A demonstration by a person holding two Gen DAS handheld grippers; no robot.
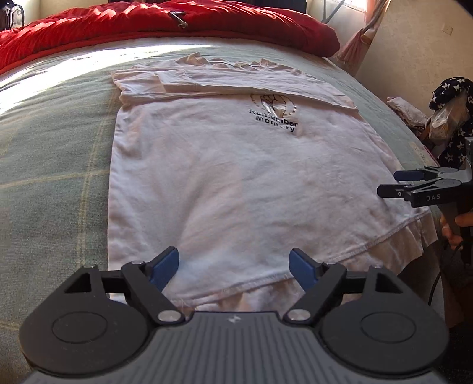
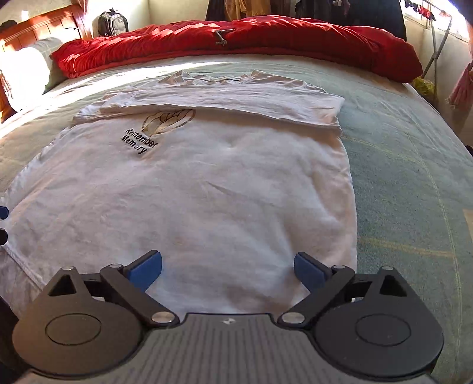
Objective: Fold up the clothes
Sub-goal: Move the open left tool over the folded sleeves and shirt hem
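Note:
A white T-shirt [image 1: 224,165] with a black "Remember Memory" print [image 1: 275,119] lies flat on the bed, its sleeves folded across the chest near the collar. My left gripper [image 1: 233,260] hovers open over the left part of the hem [image 1: 266,279], with nothing between its blue pads. My right gripper [image 2: 227,261] stands open over the shirt [image 2: 207,189] near its right side edge, also with nothing in it. The left wrist view shows the right gripper [image 1: 388,183] side-on at the shirt's right edge. The left gripper's fingertips [image 2: 3,212] peek in at the right wrist view's left border.
The pale green checked bed cover [image 2: 399,177] lies under the shirt. A red duvet [image 2: 266,38] is bunched along the far side. A wooden headboard [image 2: 38,28], a backpack [image 2: 113,23] and a drying rack [image 2: 437,44] stand beyond. Dark star-patterned cloth [image 1: 455,118] hangs beside the bed.

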